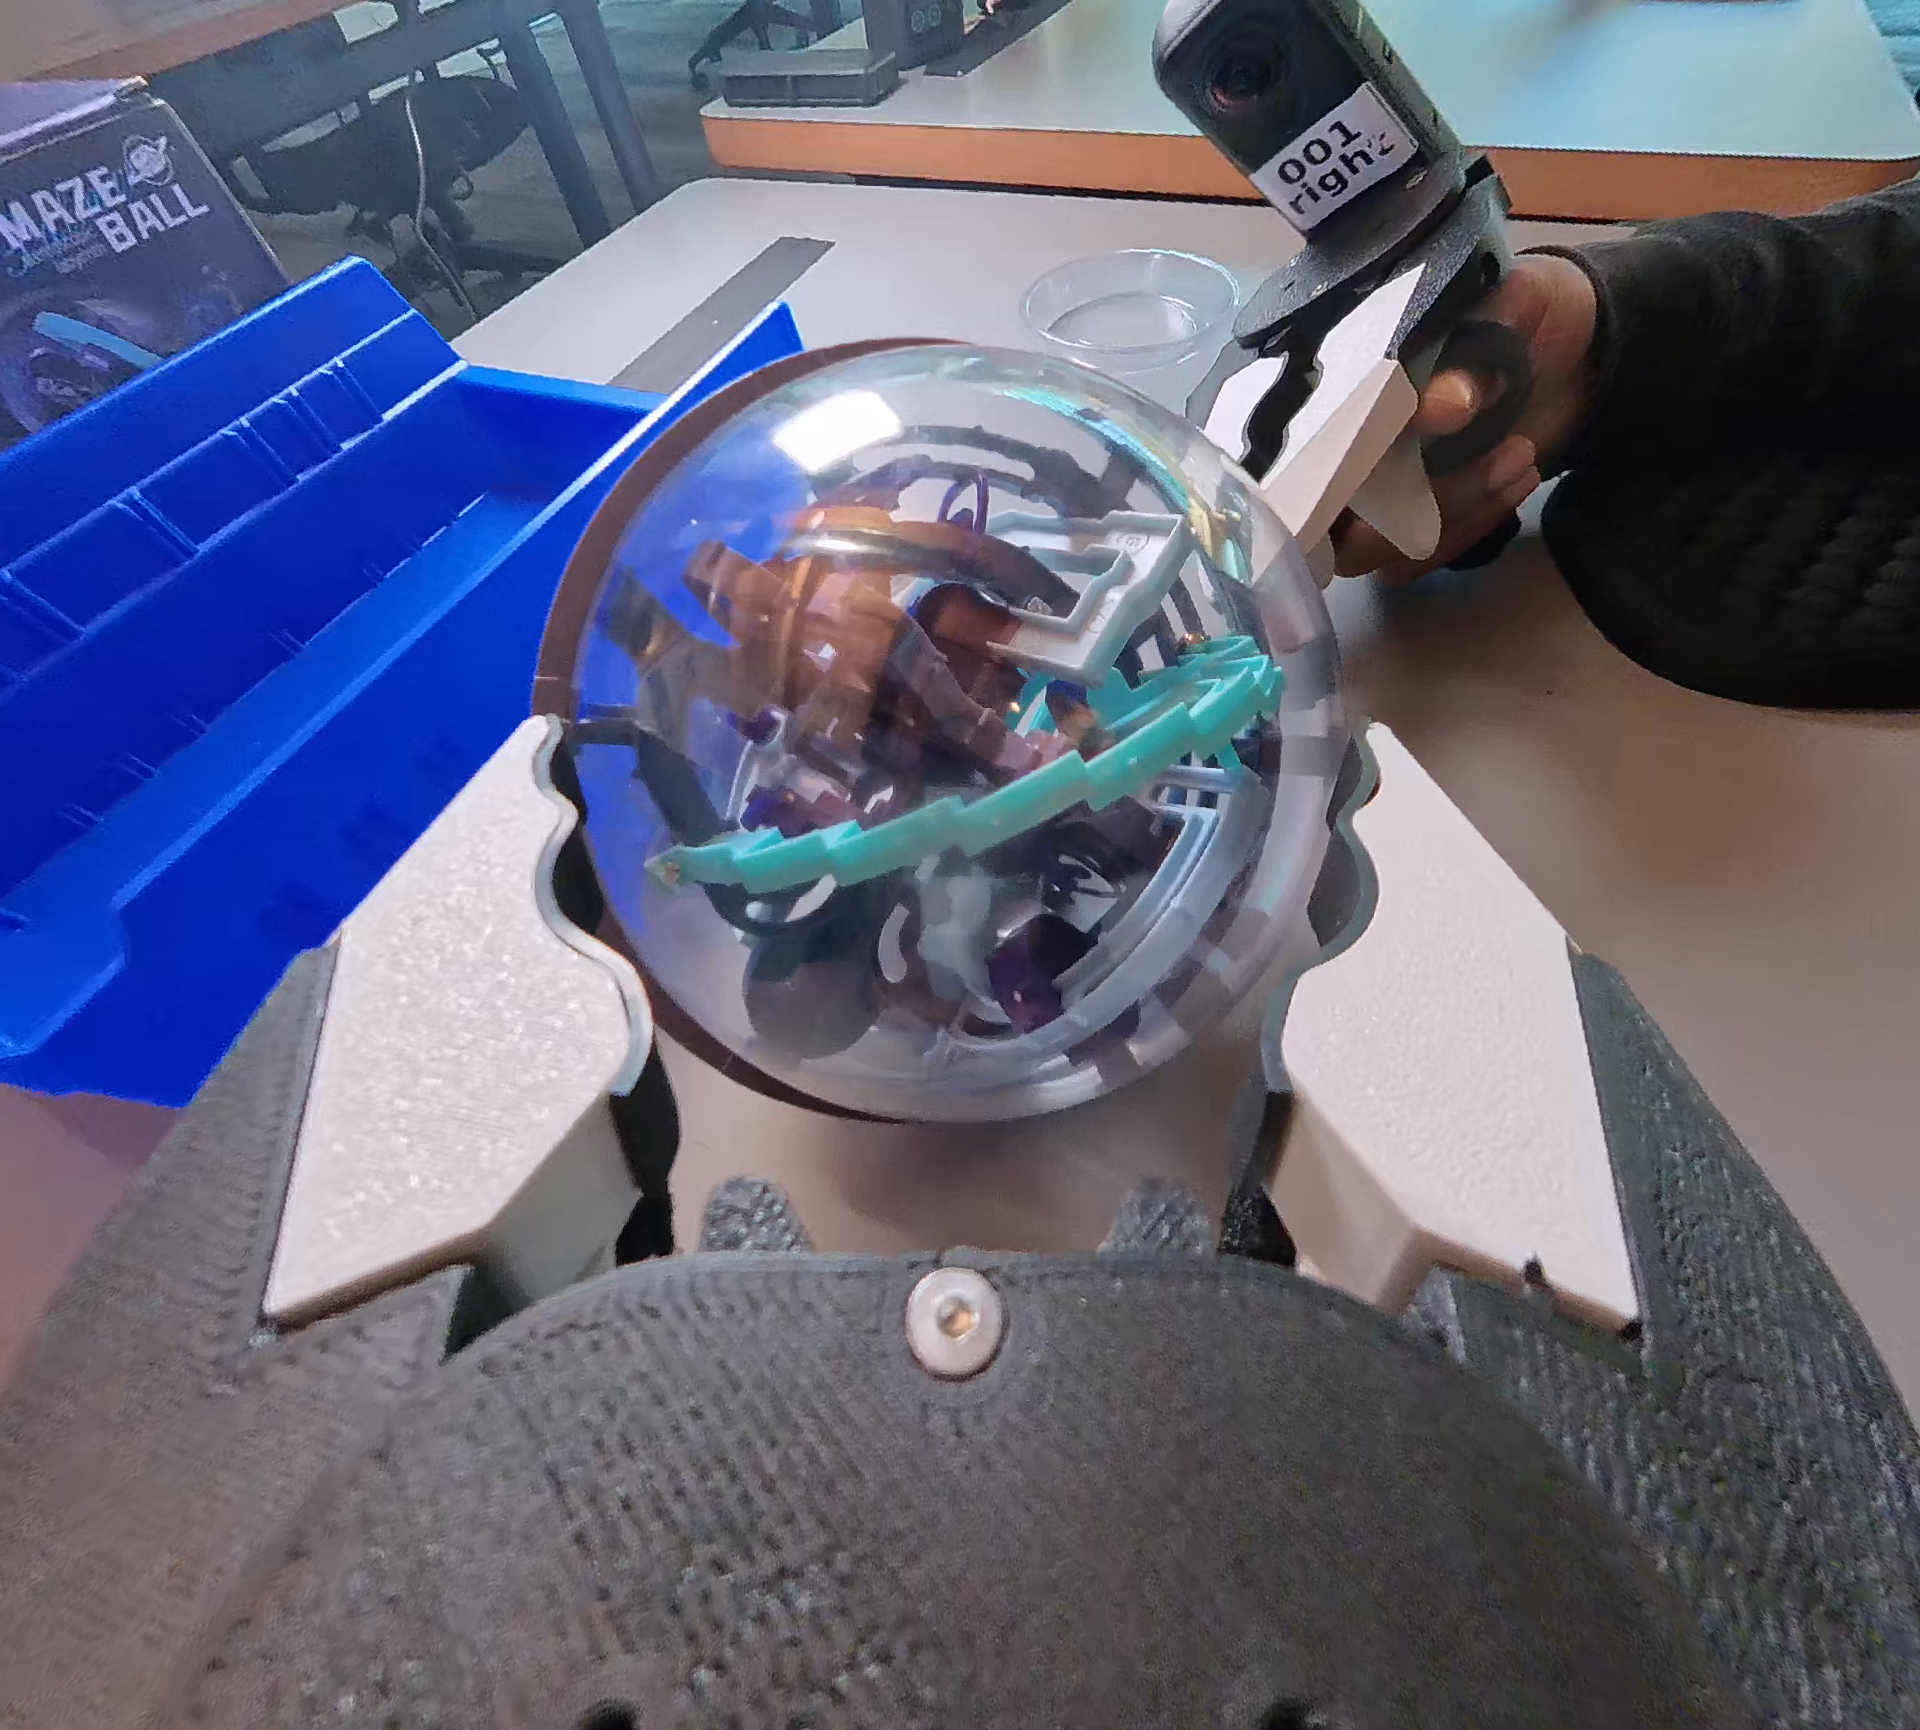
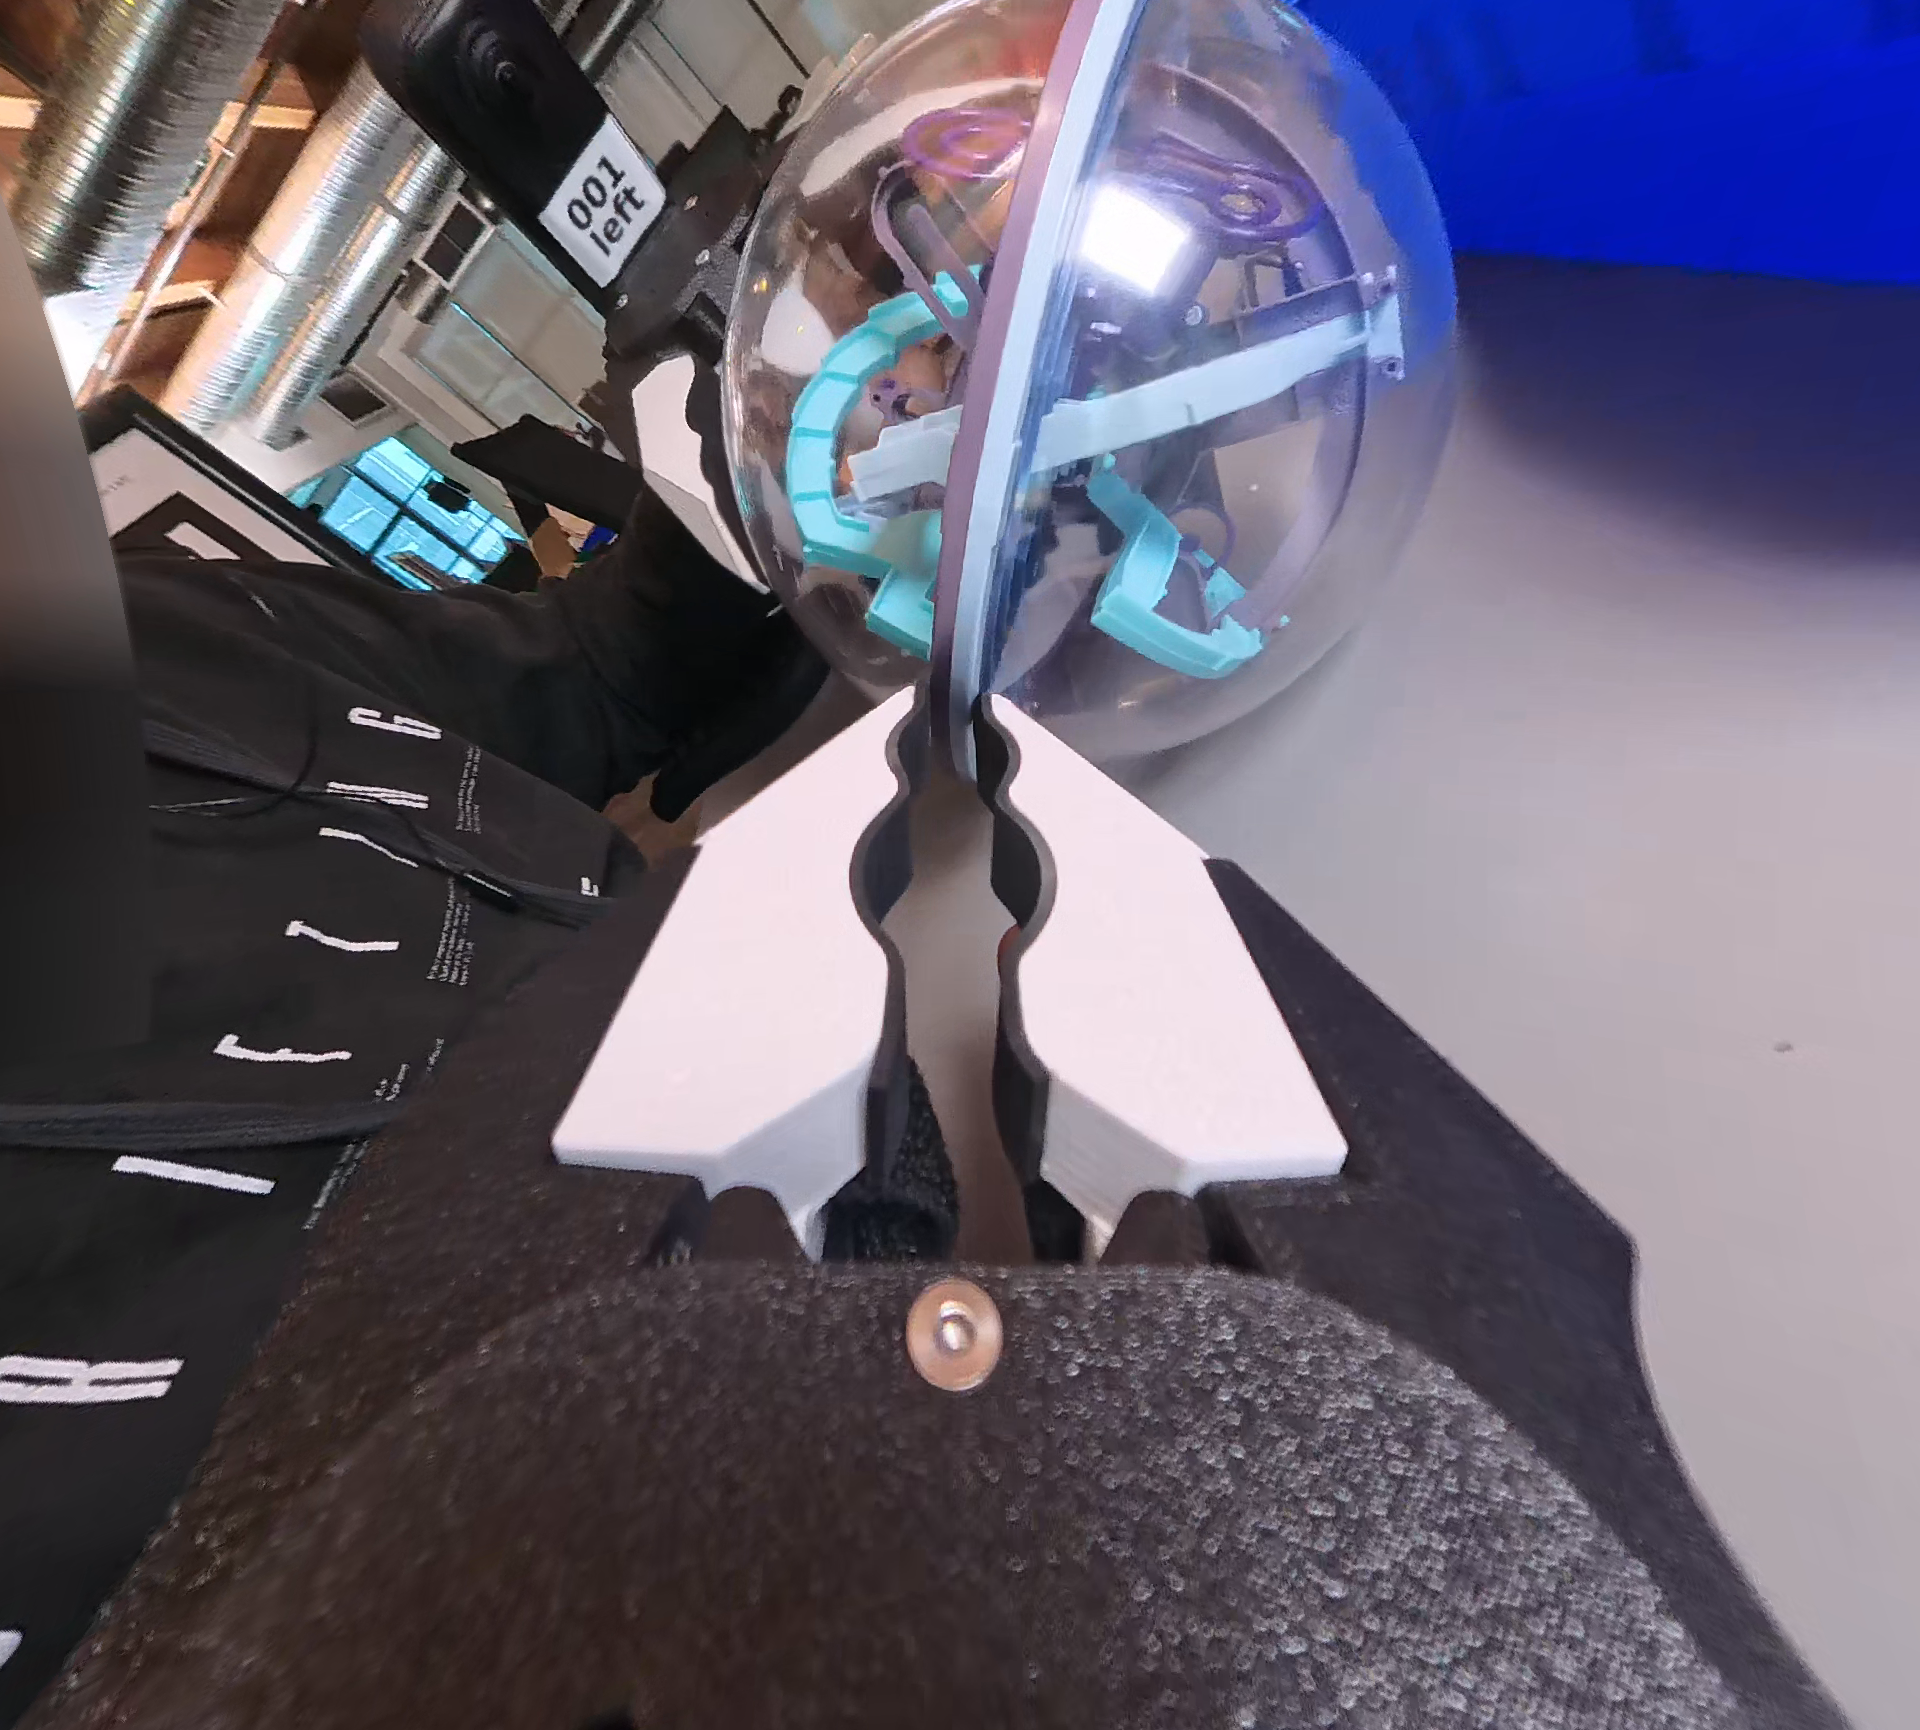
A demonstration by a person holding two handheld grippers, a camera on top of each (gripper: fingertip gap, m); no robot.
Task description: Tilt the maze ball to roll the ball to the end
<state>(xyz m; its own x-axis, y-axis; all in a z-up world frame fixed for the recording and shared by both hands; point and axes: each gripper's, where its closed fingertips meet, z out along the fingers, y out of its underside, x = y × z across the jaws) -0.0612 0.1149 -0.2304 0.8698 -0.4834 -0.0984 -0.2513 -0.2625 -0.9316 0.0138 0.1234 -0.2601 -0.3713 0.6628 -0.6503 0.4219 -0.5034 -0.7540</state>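
Grippers share the maze ball (image 1: 935, 724) above the table (image 1: 1558, 849): left gripper (image 1: 956, 849) cradles its shell with jaws spread, right gripper (image 2: 951, 724), at two o'clock, pinches its equatorial rim (image 2: 1039, 330), likely to steady tilting.

Maze ball (image 1: 935, 724), lifted just beside the blue bin (image 1: 260, 641).

I see a clear plastic sphere with a flat ring (image 2: 1049, 309) around its middle; the ring stands almost upright, a little tilted. Inside there are teal, grey, brown and purple tracks crossing each other. The sphere is on the right of the bin, close to its corner, above the grey table (image 1: 1558, 849). I cannot find the small ball inside.
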